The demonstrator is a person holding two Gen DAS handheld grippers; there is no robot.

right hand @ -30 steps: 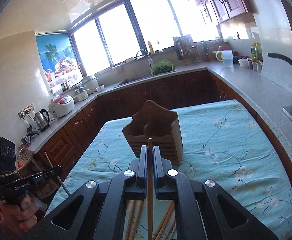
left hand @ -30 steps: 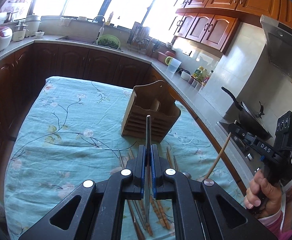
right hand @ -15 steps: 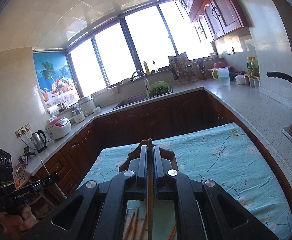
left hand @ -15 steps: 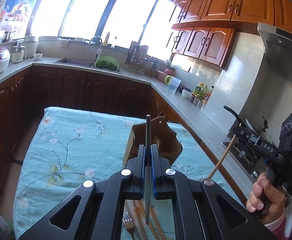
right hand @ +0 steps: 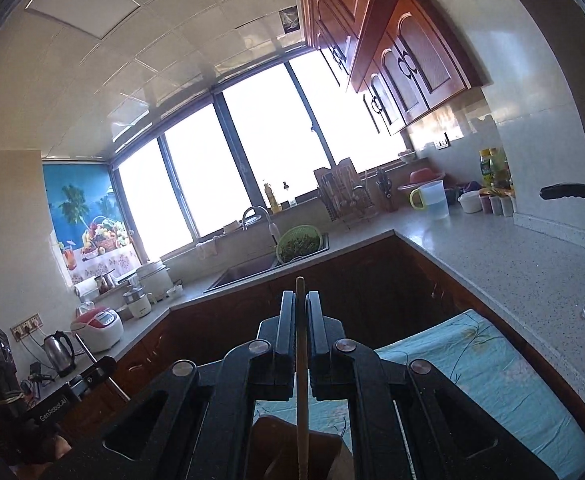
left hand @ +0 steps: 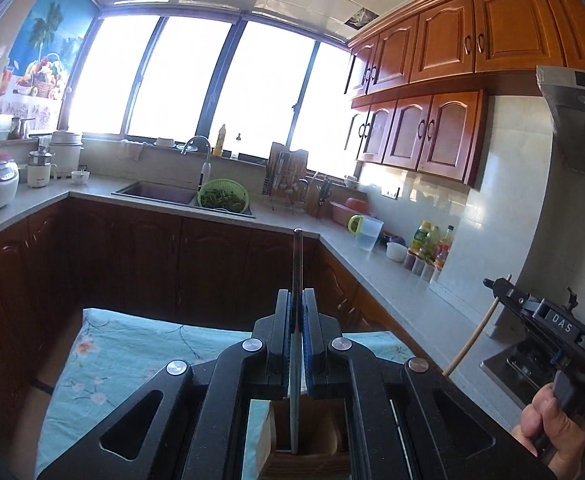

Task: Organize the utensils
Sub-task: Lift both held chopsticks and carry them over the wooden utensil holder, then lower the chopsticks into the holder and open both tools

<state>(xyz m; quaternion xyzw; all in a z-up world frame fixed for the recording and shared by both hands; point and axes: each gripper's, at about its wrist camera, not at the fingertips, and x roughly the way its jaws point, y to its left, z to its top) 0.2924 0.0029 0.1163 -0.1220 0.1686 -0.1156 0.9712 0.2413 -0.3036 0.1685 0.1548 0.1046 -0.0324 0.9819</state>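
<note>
Clamping one utensil each: left hand-held gripper [left hand: 296, 308] metal utensil [left hand: 296, 280], right hand-held gripper [right hand: 301, 312] chopstick [right hand: 301, 344].

Both cams sit close behind their fingers, tipped up twd the window [left hand: 220, 80], both seeing the sink [right hand: 248, 270].

Wooden chopstick [right hand: 301, 344], metal utensil [left hand: 296, 280] (dull), cloth tablecloth [left hand: 132, 352]

At six o'clock a brown wooden holder [left hand: 312, 446]; turquoise tablecloth [left hand: 132, 354] patterned with pale blossoms and thin branches (dark lines); green colander [left hand: 223, 196] at eleven o'clock.
</note>
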